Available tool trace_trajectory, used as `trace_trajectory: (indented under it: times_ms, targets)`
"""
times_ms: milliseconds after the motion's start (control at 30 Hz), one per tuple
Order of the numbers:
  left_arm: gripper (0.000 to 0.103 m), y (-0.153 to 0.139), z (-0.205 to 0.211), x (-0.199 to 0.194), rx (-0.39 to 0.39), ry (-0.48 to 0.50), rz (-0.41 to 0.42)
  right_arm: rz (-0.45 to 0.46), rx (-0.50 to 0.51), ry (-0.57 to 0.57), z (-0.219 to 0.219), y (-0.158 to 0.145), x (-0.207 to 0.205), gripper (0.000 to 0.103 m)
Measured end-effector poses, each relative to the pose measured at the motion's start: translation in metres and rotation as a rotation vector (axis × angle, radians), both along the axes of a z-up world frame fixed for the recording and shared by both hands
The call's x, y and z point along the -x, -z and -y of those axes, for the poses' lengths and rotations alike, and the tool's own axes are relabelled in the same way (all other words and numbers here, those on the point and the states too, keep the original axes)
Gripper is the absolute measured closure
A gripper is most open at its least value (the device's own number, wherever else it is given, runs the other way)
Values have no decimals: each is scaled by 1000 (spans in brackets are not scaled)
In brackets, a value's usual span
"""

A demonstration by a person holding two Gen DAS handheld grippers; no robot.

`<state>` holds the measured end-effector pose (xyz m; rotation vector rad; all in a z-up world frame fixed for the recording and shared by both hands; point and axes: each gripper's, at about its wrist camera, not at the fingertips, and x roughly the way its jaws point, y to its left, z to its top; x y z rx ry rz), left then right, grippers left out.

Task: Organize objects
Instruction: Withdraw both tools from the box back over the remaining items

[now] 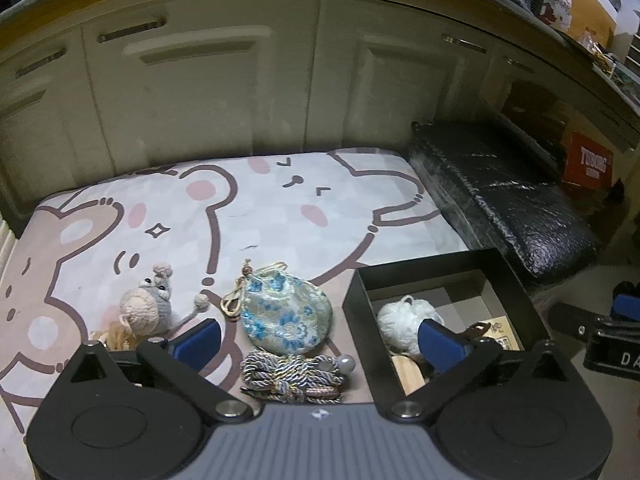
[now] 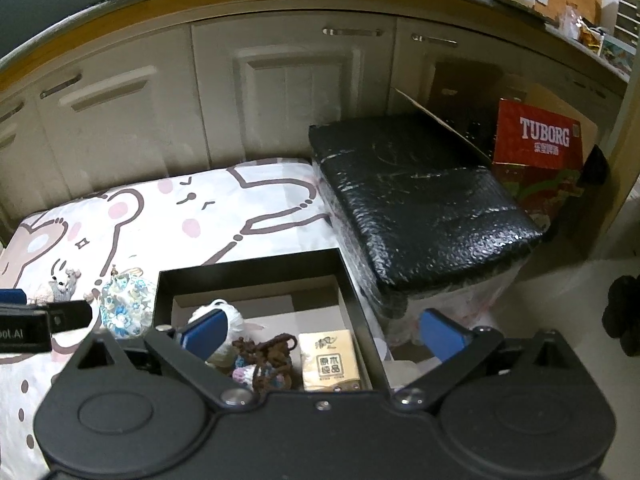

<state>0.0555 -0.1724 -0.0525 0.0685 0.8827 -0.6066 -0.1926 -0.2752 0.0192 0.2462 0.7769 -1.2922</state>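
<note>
On the cartoon-print mat [image 1: 260, 208] lie a crocheted grey-and-beige toy [image 1: 148, 308], a blue floral pouch [image 1: 286, 316] and a coiled blue-grey braided cord [image 1: 292, 376]. My left gripper [image 1: 320, 340] is open just above the pouch and cord, holding nothing. To their right sits an open black box [image 1: 428, 265] with a white yarn ball [image 1: 400, 320] inside. In the right wrist view the box [image 2: 248, 268] also holds a brown knotted cord [image 2: 268, 350] and a tissue pack [image 2: 330, 360]. My right gripper [image 2: 326, 334] is open over the box's near right side, with nothing in it.
A black foam-wrapped block [image 2: 420, 200] butts against the mat's right edge, beside the box. A red Tuborg carton [image 2: 536, 140] stands behind it. Pale cabinet doors [image 1: 200, 92] close off the far side. Bare floor [image 2: 560, 292] lies to the right.
</note>
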Motion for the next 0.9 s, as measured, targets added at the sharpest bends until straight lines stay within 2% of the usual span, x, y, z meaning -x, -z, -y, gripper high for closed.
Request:
trace_trajectory:
  times_ms: [333, 900]
  targets:
    - [0, 0, -17, -6, -7, -25, 8, 5, 5, 0, 0, 5, -14, 0]
    - [0, 1, -69, -25, -22, -119, 20, 6, 2, -70, -5, 18, -69, 0]
